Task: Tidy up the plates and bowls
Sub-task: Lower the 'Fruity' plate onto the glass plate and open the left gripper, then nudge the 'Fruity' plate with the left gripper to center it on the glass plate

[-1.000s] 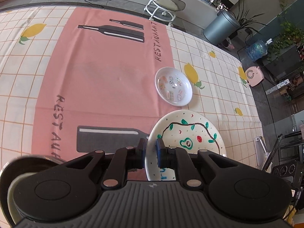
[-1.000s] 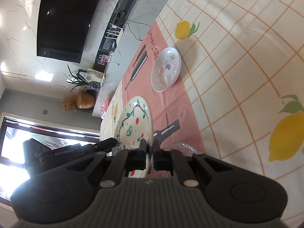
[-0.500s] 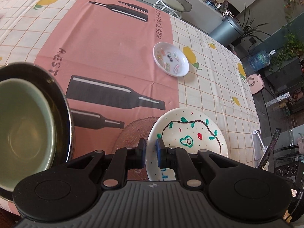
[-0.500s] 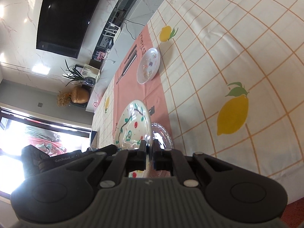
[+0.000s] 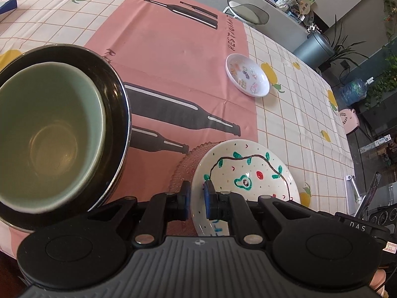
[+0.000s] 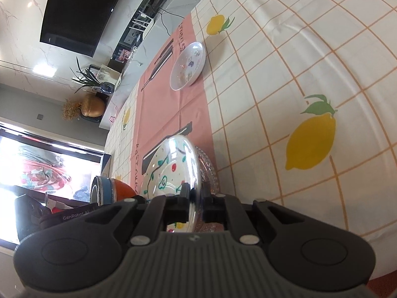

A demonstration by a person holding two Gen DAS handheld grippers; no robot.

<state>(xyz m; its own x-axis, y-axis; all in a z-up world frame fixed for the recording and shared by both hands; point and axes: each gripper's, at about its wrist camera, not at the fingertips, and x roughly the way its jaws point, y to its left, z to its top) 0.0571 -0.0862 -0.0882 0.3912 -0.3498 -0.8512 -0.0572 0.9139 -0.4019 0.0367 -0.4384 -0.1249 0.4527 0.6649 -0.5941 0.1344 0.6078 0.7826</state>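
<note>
Item: white round ceramic plate painted with a green vine, an avocado and red dots (image 5: 250,171). It sits low over the pink centre panel (image 5: 171,57) of the lemon-print checked cloth on the desk (image 5: 297,114), above a clear beaded glass plate (image 5: 184,166); whether the two touch cannot be told.

Left gripper (image 5: 197,200): fingers clenched on the near rim of the painted plate, one pad inside the rim, one outside.

Right gripper (image 6: 196,202): fingers clenched on the rim of the same plate (image 6: 171,171), seen edge-on in the right wrist view, the glass plate (image 6: 208,171) just behind it.

Item: pale green ceramic bowl (image 5: 47,134), nested in a dark bowl with a metal rim (image 5: 116,114), near left in the left wrist view, just beside the glass plate.

Item: small white shallow dish with coloured stickers (image 5: 247,74), on the desk at the pink panel's far edge, well apart from the plates.
</note>
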